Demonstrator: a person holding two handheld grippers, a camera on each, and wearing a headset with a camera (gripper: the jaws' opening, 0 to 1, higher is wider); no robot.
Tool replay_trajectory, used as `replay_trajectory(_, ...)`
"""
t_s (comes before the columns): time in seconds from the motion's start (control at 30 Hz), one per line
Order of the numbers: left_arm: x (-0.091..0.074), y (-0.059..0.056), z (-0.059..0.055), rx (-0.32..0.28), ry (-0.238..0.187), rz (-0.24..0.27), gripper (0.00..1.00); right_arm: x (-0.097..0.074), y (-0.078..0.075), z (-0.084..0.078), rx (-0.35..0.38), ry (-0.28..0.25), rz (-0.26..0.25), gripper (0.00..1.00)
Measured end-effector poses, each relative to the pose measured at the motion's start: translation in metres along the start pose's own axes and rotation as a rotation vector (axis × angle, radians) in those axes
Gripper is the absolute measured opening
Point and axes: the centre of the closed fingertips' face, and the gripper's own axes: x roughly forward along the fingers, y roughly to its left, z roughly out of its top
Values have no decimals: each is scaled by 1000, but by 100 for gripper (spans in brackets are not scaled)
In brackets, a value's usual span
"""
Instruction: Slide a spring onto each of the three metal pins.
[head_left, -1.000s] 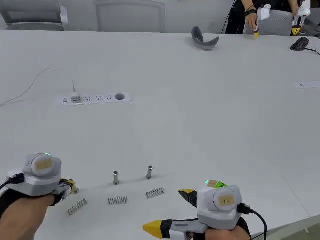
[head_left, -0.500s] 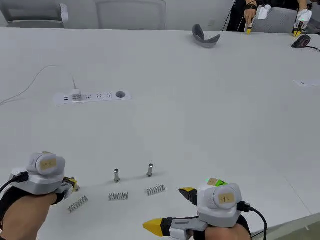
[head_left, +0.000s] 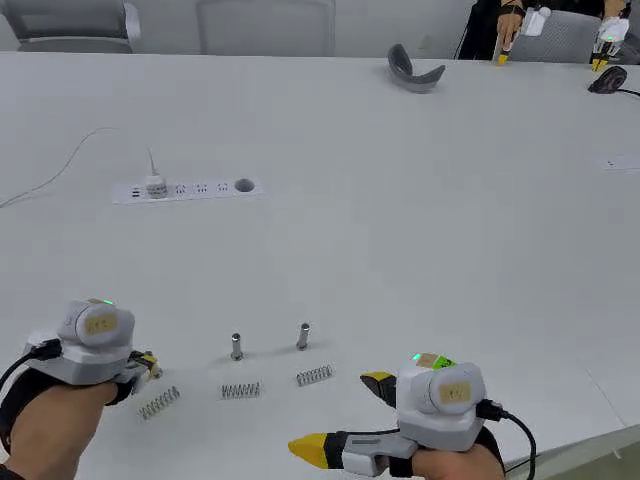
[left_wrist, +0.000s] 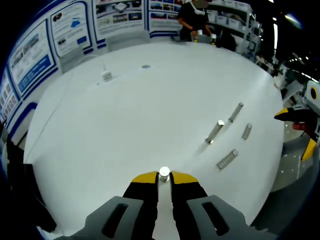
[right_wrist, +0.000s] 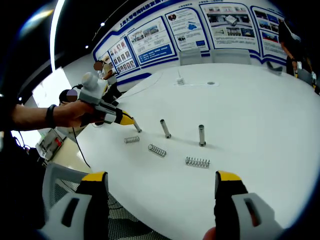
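1. The left claw has its jaws together, clamped on the first pin. The pin's round top shows between the yellow tips.
2. In the right gripper view that pin slants down from the tips toward the table. I cannot tell whether its foot touches the surface.
3. Just beside the left claw's tips, on the person's side, the near spring lies flat, apart from the claw.
4. Ahead of those tips the second pin stands upright. The third pin stands beyond it, also upright, and both are apart from the claw.
5. The mid spring lies on the person's side of the second pin, and the far spring on the person's side of the third. Neither spring touches its pin.
6. The right claw has its jaws wide apart and grips nothing. It sits low by the table's near edge.
7. In the right gripper view the far spring is the nearest thing ahead of the open jaws, between them and closer to the right-hand jaw, with the third pin just behind it.
8. From there the mid spring and the near spring run off to the left, toward the left claw.
9. Well beyond both claws a power strip lies on the table with a plug in it.
10. A grey band rests near the far edge.
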Motion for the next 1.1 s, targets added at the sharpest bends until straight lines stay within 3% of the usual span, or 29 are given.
replay_trajectory(0.67,-8,3,-28,-82,15,-17,25,4,2,-4,-5,12,11,89)
replay_trajectory(0.93,-15,1,-39,-102,9,-27,33,7,3,-4,-12,18,17,89)
replay_trajectory(1.1,-23,-3,-40,-114,-23,-54,41,9,3,-3,-19,22,22,89)
